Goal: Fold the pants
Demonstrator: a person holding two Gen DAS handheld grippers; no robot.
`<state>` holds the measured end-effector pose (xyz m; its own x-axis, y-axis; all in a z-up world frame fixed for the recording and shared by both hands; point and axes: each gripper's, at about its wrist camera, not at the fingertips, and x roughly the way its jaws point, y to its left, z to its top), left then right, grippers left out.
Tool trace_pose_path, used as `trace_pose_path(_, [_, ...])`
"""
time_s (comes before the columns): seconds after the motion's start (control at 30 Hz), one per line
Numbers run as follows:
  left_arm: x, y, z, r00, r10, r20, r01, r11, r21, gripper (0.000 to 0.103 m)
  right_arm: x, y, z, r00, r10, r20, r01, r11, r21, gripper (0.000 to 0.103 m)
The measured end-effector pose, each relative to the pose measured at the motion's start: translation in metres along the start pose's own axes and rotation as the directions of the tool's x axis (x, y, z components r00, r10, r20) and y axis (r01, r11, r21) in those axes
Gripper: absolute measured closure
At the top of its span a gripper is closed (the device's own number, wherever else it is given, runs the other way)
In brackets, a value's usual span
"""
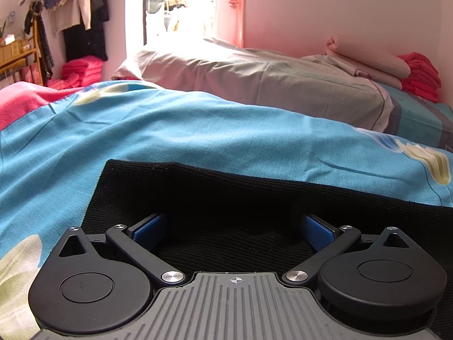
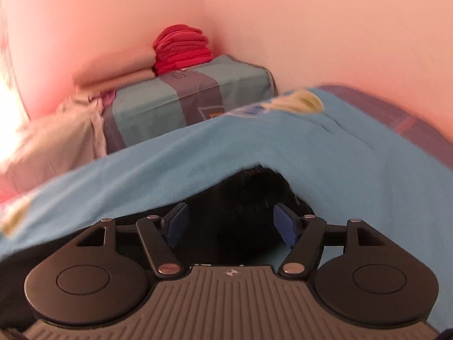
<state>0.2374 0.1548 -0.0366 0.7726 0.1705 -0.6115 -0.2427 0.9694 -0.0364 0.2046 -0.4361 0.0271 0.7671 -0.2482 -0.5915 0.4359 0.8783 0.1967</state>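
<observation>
Both tongs are seen open, nothing pinched: the left gripper [image 1: 232,231] low over the black pants [image 1: 254,187], the right gripper [image 2: 230,222] at 1 bunched end [image 2: 254,187]. The pants lie crosswise on the blue bedspread [image 1: 198,124], nearer its front edge.

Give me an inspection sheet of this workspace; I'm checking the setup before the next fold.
Surface: blue bedspread with pale flower print, wrinkled.
Job's things: black pants lying flat on it.
Clutter: red folded stack on a teal box; grey pillow.
Grippers: left gripper open over the pants; right gripper open, dark cloth between the jaws, not pinched.
Cables: nothing seen.
Surroundings: pink wall, hanging clothes, bright window.
</observation>
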Motion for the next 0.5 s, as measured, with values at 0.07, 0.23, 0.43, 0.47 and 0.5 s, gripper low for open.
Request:
trace_pose_path(0.07, [0.000, 0.000, 0.000, 1.000, 0.001, 0.000, -0.001, 1.000, 0.001, 0.000, -0.024, -0.016, -0.009, 0.995, 0.084, -0.051, -0.077, 0.989, 0.130, 0.027])
trace_pose_path(0.23, [0.000, 0.000, 0.000, 1.000, 0.000, 0.000, 0.000, 1.000, 0.000, 0.000, -0.025, -0.038, -0.047, 0.881, 0.417, -0.224, -0.288, 0.848, 0.445, 0.025])
trace_pose_path(0.43, [0.000, 0.000, 0.000, 1.000, 0.000, 0.002, 0.000, 1.000, -0.001, 0.000, 0.003, -0.027, -0.036, 0.889, 0.428, -0.161, -0.325, 0.840, 0.434, 0.026])
trace_pose_path(0.47, [0.000, 0.000, 0.000, 1.000, 0.000, 0.002, 0.000, 1.000, -0.001, 0.000, 0.010, -0.026, -0.034, 0.894, 0.423, -0.149, -0.328, 0.844, 0.425, 0.026])
trace_pose_path(0.5, [0.000, 0.000, 0.000, 1.000, 0.000, 0.002, 0.000, 1.000, -0.001, 0.000, 0.016, -0.025, -0.033, 0.896, 0.426, -0.129, -0.338, 0.840, 0.425, 0.026])
